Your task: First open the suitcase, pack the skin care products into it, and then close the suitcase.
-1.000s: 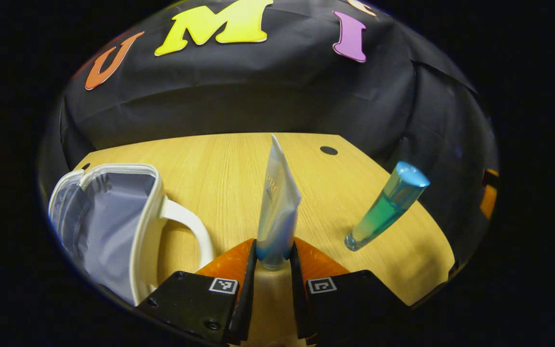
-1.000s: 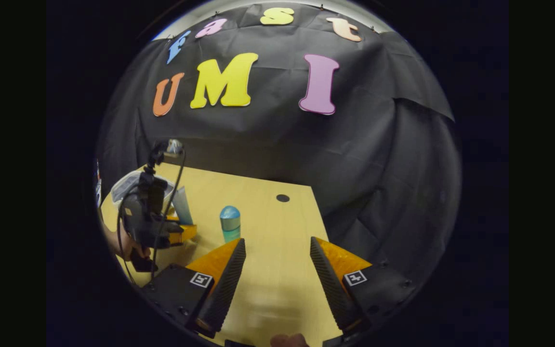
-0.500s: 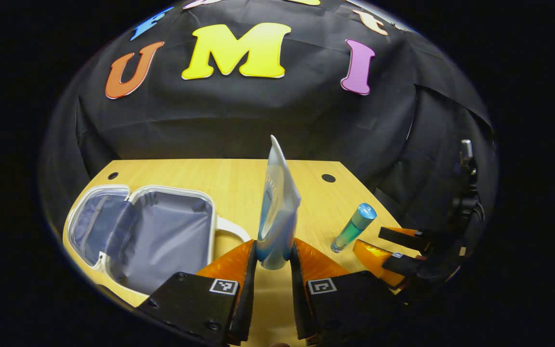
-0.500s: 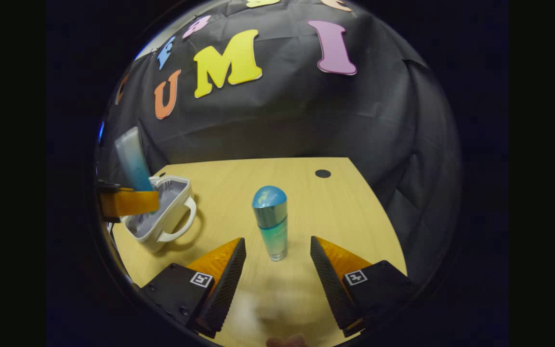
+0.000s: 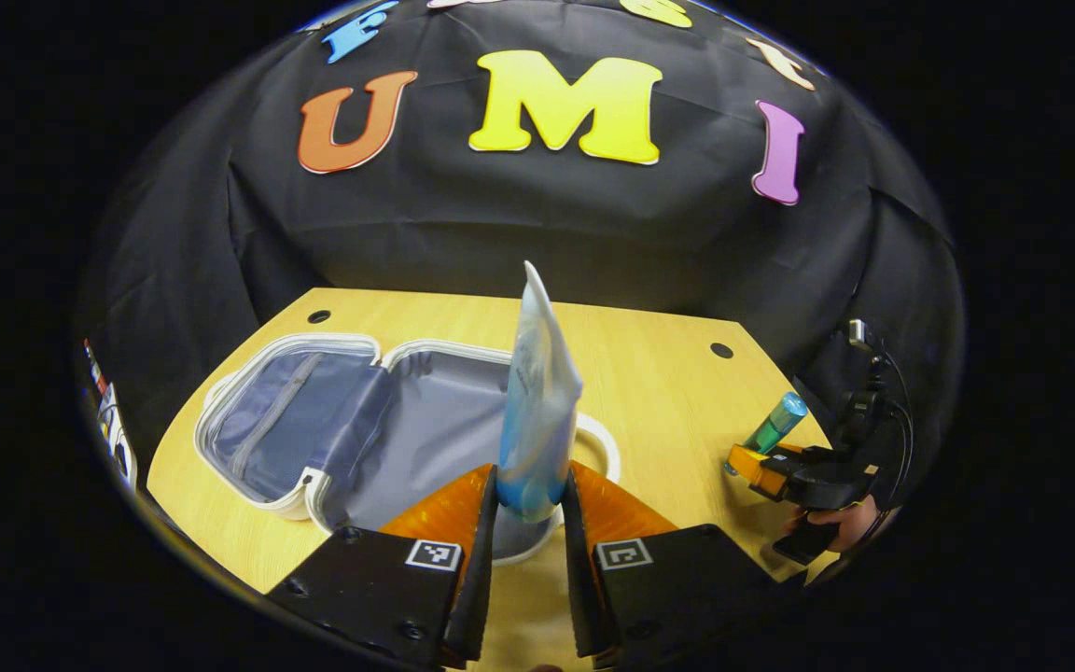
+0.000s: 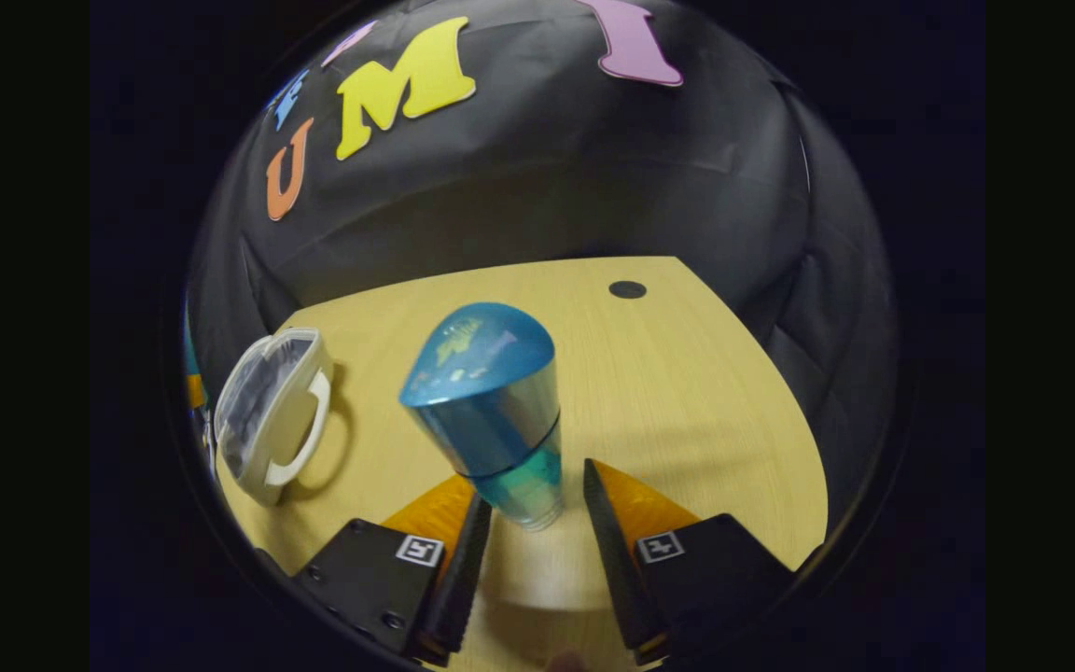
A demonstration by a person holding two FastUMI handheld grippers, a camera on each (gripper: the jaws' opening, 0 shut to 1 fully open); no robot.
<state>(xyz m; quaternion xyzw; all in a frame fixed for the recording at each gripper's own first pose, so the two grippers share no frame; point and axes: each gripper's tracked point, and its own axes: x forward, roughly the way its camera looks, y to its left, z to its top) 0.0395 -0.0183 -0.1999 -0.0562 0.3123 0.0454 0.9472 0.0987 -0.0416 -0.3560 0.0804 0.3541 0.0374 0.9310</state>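
Suitcase (image 5: 351,439) lies open on the wooden table (image 5: 659,392), lining exposed. Left gripper (image 5: 528,504) pinches the base of a white-and-blue tube (image 5: 537,411) between both fingers, upright above the suitcase's near half. Right gripper (image 6: 528,513) brackets a teal bottle (image 6: 491,401) standing on the table — fingers close beside its base, contact cannot be told.

Table (image 5: 649,373): you work on pale matt wood grain.
Suitcase (image 5: 351,425): your case has grey cloth lining, cream smooth trim.
Tube (image 5: 537,411): soft glossy plastic.
Bottle (image 6: 491,411): glossy translucent blue, shiny cap.
Fingers (image 6: 626,504): orange plastic, black ribbed pads.
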